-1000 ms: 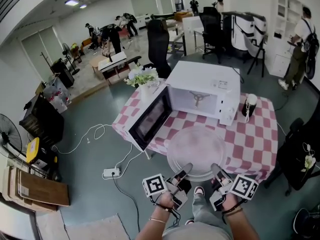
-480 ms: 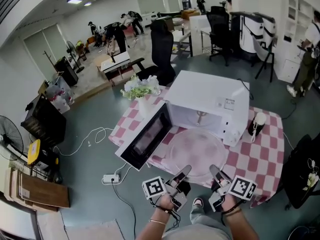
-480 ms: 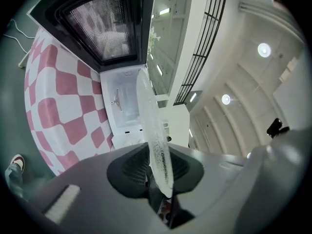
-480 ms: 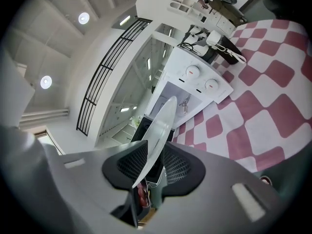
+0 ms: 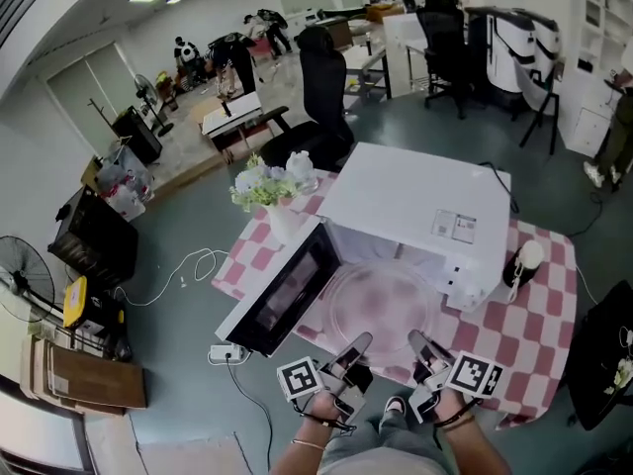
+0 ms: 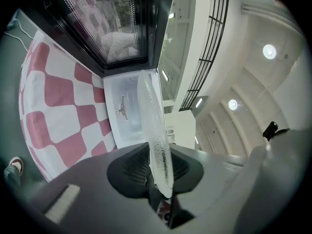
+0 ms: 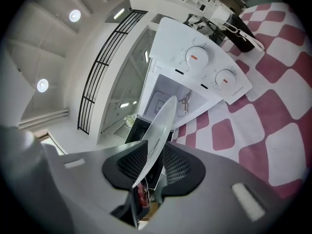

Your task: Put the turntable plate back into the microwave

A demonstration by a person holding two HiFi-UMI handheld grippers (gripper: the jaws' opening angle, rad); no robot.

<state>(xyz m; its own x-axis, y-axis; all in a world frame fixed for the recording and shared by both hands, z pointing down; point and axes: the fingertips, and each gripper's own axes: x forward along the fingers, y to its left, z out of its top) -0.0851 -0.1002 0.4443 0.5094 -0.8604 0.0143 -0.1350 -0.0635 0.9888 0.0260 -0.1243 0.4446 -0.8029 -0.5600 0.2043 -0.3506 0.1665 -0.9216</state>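
A clear round glass turntable plate (image 5: 384,300) hangs roughly level in front of the open mouth of a white boxy microwave oven (image 5: 415,201), above a table spread with a red-and-white checked cloth (image 5: 539,310). The plate's far rim is just at the cavity opening; whether it has crossed inside cannot be told. The left gripper (image 5: 358,344) holds the plate's near rim on the left side, its jaws nearly closed, with the ribbed dark pads pressed on either face of the thin glass edge. The right gripper (image 5: 419,342) holds the near rim on the right side in the same way, pads clamped on the glass. The microwave's black-windowed door (image 5: 282,290) is swung wide to the left. Inside the white cavity, the small three-armed drive hub (image 6: 122,112) sits bare on the floor. A white vase of pale flowers (image 5: 269,194) stands just beside the microwave's left rear corner.
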